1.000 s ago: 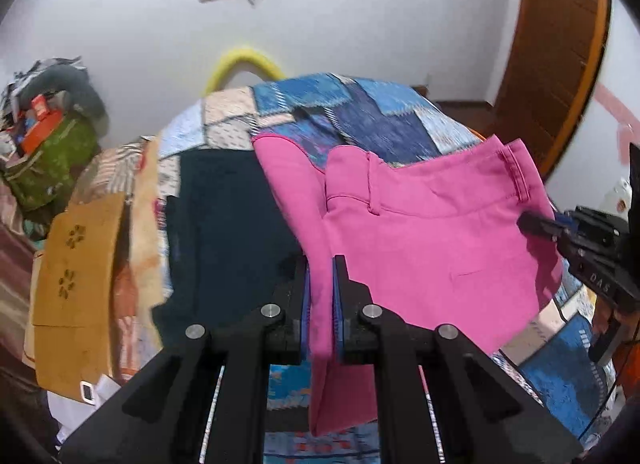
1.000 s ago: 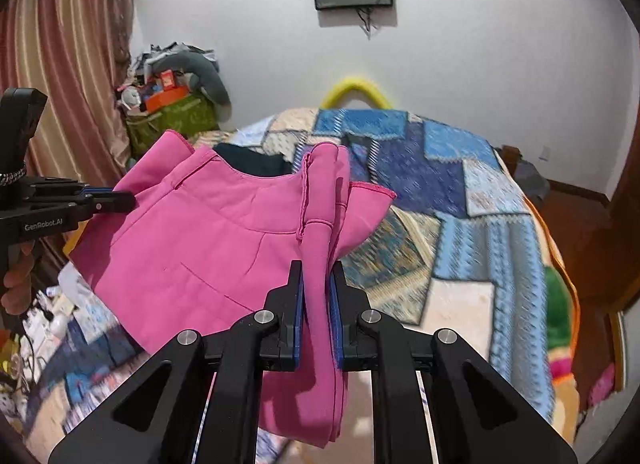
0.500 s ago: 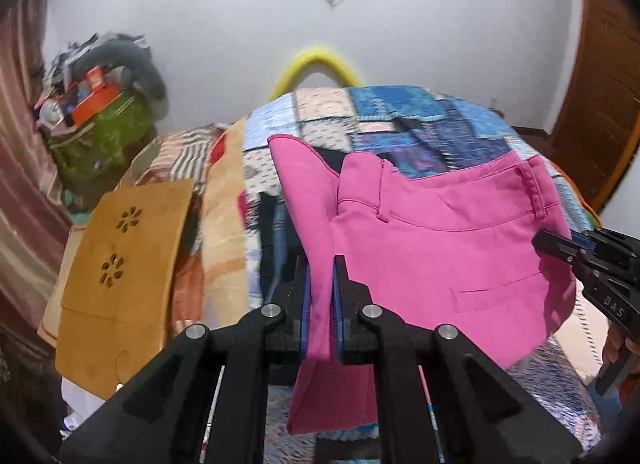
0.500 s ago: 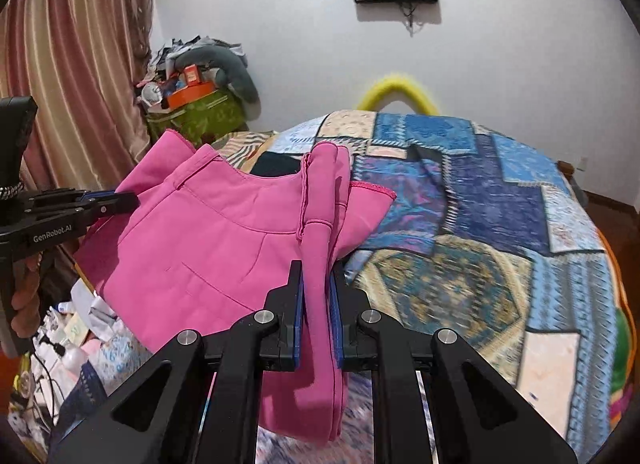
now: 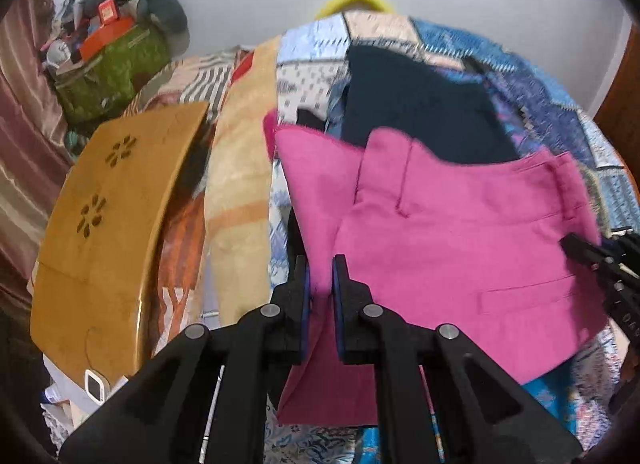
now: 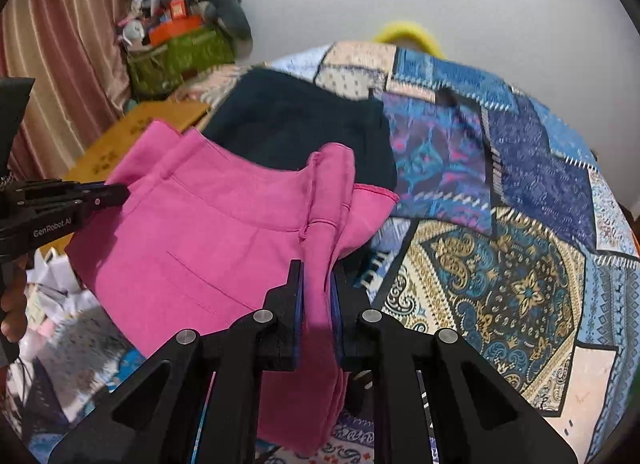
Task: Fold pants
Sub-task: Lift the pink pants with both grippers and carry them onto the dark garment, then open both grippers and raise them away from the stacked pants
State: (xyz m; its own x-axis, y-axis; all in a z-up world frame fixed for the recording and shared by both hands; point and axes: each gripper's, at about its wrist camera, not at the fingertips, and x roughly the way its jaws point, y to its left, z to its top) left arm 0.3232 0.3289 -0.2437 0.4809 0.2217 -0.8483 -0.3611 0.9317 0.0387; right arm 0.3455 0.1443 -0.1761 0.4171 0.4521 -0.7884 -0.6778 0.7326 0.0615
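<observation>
I have the bright pink cotton pants (image 5: 460,248) pinched by both grippers, left gripper (image 5: 319,288) and right gripper (image 6: 318,292), though both jaws are easing open. The pants hang over the patchwork bedspread (image 6: 520,191), probably still off it; I'd lower evenly, keeping the waistband taut.

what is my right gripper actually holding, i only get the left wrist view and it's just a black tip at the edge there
observer: the right wrist view shows a bunched fold of the pink pants between the pads of the right gripper; its jaws are just opening.
operator: ok and what's past the pants on that side, room to lay them down
observer: bare patchwork bedspread with a blue and gold panel right beside the fold, no clothes lying on that part.
</observation>
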